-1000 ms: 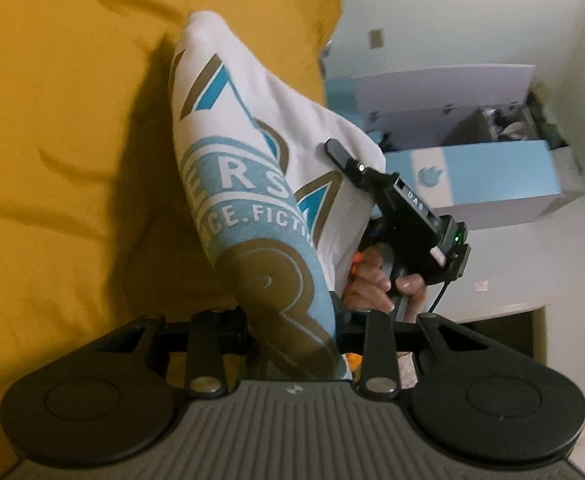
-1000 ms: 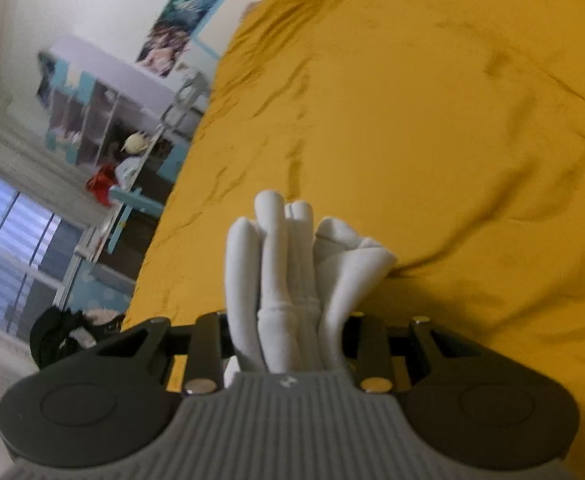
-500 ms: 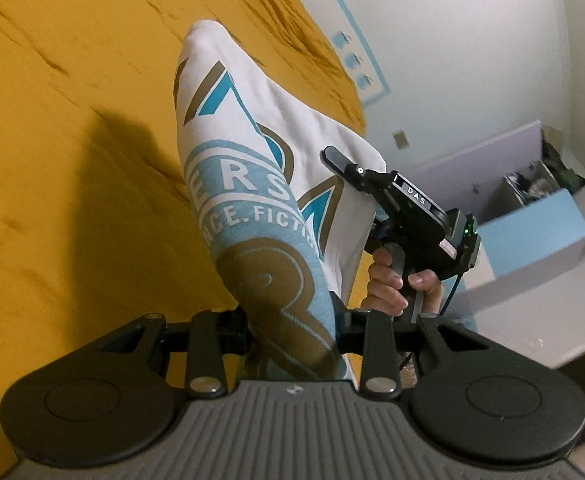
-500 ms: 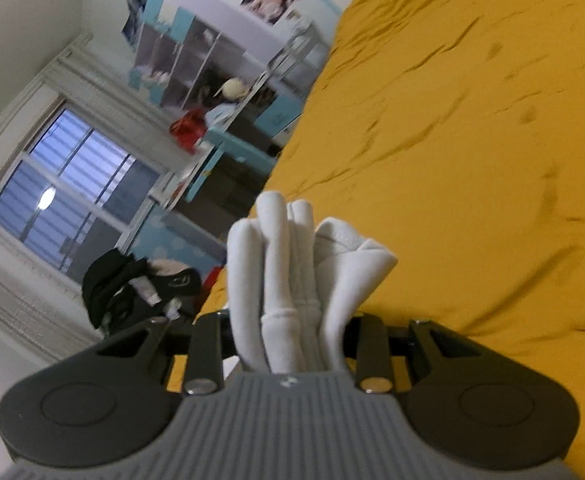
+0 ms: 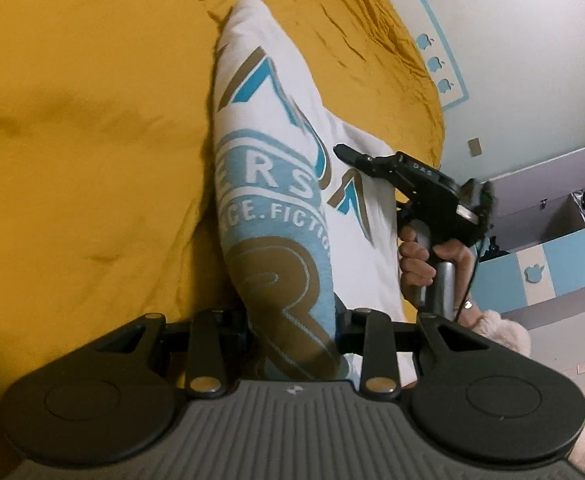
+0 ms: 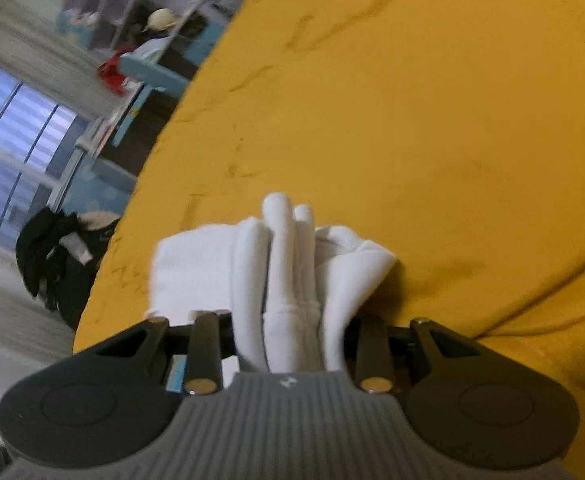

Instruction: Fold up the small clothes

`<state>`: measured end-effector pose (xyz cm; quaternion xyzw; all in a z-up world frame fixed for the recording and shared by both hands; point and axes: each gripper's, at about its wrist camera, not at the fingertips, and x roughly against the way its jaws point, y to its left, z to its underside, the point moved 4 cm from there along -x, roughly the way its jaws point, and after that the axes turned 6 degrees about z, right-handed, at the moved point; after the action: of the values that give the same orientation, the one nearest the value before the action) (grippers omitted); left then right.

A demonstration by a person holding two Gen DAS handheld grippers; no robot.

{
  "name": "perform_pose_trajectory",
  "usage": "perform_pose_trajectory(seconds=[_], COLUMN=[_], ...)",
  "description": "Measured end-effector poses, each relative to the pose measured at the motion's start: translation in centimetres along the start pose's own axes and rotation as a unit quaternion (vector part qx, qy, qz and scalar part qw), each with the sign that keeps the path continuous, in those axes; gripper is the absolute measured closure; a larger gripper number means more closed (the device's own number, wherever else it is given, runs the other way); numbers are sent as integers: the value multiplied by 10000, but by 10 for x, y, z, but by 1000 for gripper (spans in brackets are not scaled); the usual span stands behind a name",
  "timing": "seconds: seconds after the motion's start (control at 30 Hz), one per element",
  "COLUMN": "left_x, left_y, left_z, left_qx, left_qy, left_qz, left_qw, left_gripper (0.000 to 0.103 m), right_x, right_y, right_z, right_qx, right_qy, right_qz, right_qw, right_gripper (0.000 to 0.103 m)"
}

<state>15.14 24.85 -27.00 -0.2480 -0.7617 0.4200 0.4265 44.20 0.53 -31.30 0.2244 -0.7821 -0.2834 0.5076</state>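
Observation:
A small white garment (image 5: 276, 184) with a blue and gold print hangs stretched between my two grippers over the yellow bedspread (image 5: 72, 120). My left gripper (image 5: 292, 320) is shut on its printed edge. In the left wrist view the right gripper (image 5: 344, 152) shows beyond the cloth, held by a hand, clamped on the far edge. In the right wrist view my right gripper (image 6: 288, 320) is shut on a bunched white fold of the garment (image 6: 288, 264), low over the bedspread (image 6: 412, 120).
A blue and white cabinet (image 5: 552, 264) stands right of the bed. A window (image 6: 8, 148), shelves (image 6: 132, 12) and a dark pile of clothes (image 6: 48, 248) lie beyond the bed's left edge. A fluffy sleeve (image 5: 504, 332) shows at the right.
Both grippers have turned and come down toward the bedspread with the garment still held. A flat white part of the cloth now shows left of the right gripper.

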Motion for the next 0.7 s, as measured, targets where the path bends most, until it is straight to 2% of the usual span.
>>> perform_pose_trajectory(seconds=[0.23, 0.4, 0.47, 0.6, 0.7], left_x=[1, -6, -2, 16, 53], left_y=[-13, -13, -17, -25, -28], left_z=[-6, -11, -10, -8, -8], left_qx=[-58, -81, -132, -210, -123], left_qy=[-21, -33, -39, -148, -462], left_qz=[-107, -213, -327, -555, -767], left_qw=[9999, 9997, 9994, 9981, 9959], left_gripper=[64, 63, 62, 59, 59], right_x=[6, 34, 49, 87, 115], right_y=[-14, -20, -17, -3, 24], right_z=[11, 10, 12, 23, 47], right_qx=[-159, -526, -480, 35, 887], right_qy=[-35, -369, -567, -855, -611], right_qz=[-77, 106, 280, 706, 833], right_qw=[9998, 9979, 9968, 9938, 9907], right_gripper=[72, 44, 41, 41, 44])
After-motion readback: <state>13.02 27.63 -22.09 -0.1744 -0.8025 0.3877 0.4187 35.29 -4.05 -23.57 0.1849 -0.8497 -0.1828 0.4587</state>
